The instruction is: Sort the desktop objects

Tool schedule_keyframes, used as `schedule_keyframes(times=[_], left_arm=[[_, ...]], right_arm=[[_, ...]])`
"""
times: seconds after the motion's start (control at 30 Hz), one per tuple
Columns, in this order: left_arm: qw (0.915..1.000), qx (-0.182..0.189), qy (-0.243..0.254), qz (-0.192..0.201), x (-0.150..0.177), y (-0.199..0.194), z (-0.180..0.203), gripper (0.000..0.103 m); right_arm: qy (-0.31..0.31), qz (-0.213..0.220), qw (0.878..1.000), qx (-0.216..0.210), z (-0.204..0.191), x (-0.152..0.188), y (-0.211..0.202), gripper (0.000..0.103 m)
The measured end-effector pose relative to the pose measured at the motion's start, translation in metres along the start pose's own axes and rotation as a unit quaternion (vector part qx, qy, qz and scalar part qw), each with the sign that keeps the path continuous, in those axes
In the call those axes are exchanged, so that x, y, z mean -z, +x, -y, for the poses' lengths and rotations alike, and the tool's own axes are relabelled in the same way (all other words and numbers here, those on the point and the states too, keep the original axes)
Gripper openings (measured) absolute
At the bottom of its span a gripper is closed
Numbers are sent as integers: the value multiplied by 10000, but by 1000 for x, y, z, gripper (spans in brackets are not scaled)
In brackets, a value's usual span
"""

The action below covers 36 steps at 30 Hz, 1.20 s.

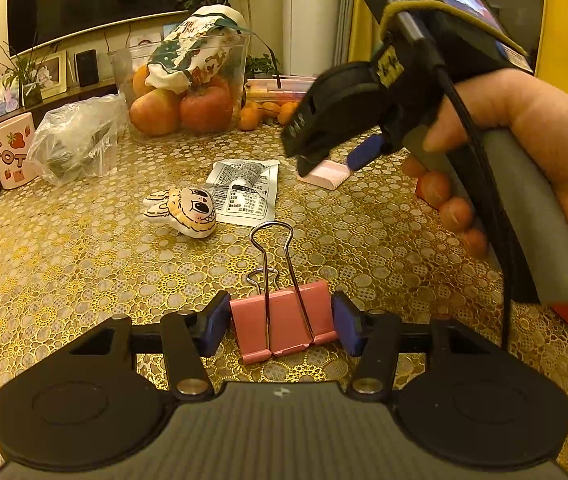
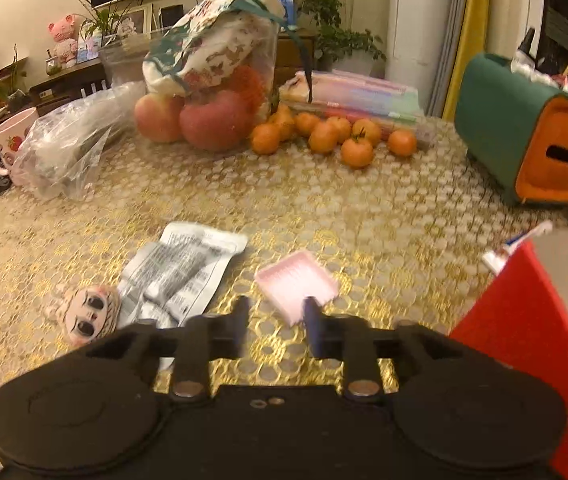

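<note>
Pink metal binder clip (image 1: 284,326) with silver wire handles sits near on the gold-patterned bench (image 1: 84,248), clamped between the left claw (image 1: 282,326) pads. Right claw (image 2: 276,326), parted and empty, hovers near a pink ridged block (image 2: 295,282).

1. Pink binder clip (image 1: 284,326) with silver wire handles, framed by blue pads (image 1: 212,326).
2. Tablecloth (image 1: 84,264), gold lace of floral rings.
3. At twelve o'clock, white sachet (image 1: 246,192) with black print.
4. At eleven o'clock, cream toy (image 1: 182,210) with black outlines.
5. Pale pink ribbed block (image 2: 295,284), blurred, perhaps a comb.
6. Orange tangerines (image 2: 357,152); green-and-orange case (image 2: 523,132); red box (image 2: 523,352).
</note>
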<state>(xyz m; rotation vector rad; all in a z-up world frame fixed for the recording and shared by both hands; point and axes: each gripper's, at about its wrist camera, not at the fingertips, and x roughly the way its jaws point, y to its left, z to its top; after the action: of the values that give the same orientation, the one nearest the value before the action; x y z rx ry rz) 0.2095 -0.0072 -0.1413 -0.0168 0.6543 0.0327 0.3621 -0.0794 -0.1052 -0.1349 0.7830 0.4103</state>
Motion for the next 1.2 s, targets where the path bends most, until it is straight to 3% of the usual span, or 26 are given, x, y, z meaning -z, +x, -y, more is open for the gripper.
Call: schedule_keyframes(times=[0.07,0.1,0.47,0.6,0.8,0.87,0.97,1.2], left_arm=[[10000,11,5,5,0,0,-1,54],[10000,14,3,4,0,0,-1,54],[10000,99,2,16,-1,1,-3,54],[9999,113,7,19,-1,1,-4,54],[9999,111,5,18,-1,1,-4,54],[9999,111,8,20,-1,1,-3,54],[9999,115,3,22,-1,1,-4,54],[9999,116,11,45,-1,1,-3,54]], right_arm=[[34,-18,10000,-10,2,-6,4,63],[27,-26,10000,-8,3,-8,7,65],[-518,-304,9982,-29,3,-17,31,66],[-394,-365,9984,-146,9,-17,36,64],[-496,-269,9983,-152,4,-17,34,43],[-491,-250,9984,-131,2,-17,33,23],[-519,-216,9984,-63,0,-17,33,4],[-280,-229,9993,-69,7,-16,30,0]])
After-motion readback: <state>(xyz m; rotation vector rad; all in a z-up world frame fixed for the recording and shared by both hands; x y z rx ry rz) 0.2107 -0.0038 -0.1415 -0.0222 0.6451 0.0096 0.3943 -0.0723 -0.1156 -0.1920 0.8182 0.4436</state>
